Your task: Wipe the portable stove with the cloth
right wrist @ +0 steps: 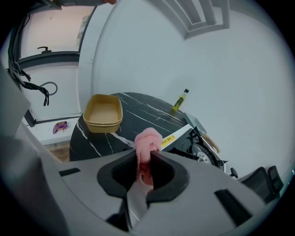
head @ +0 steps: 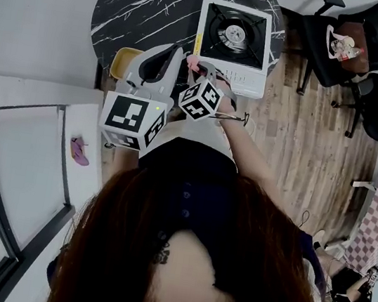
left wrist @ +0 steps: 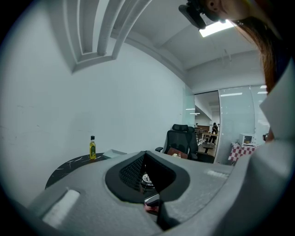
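Head view looks down on the round black worktop (head: 141, 4), and the portable stove (head: 248, 85) sits toward its right side, burner up. A tan tray (right wrist: 103, 113) rests at the worktop's near left edge, apart from the stove.

We hold 2 tools just short of the stove's near left corner. The left tool (left wrist: 145, 159) is closed on nothing: its tips meet, and only the burner shows through the slot behind them. The right tool (right wrist: 148, 159) is clenched on the pink cloth (right wrist: 147, 138), which bulges out past the tips in a small wad.

The cloth looks raised above the worktop, beside the stove and not yet on it, so we judge the wiping has barely begun. To do it well, we should lower the wad flat onto the white top panel and drag it in overlapping strokes. We should keep it clear of the pan supports, which could snag it. The free left tool could brace the stove's side so it does not slide.
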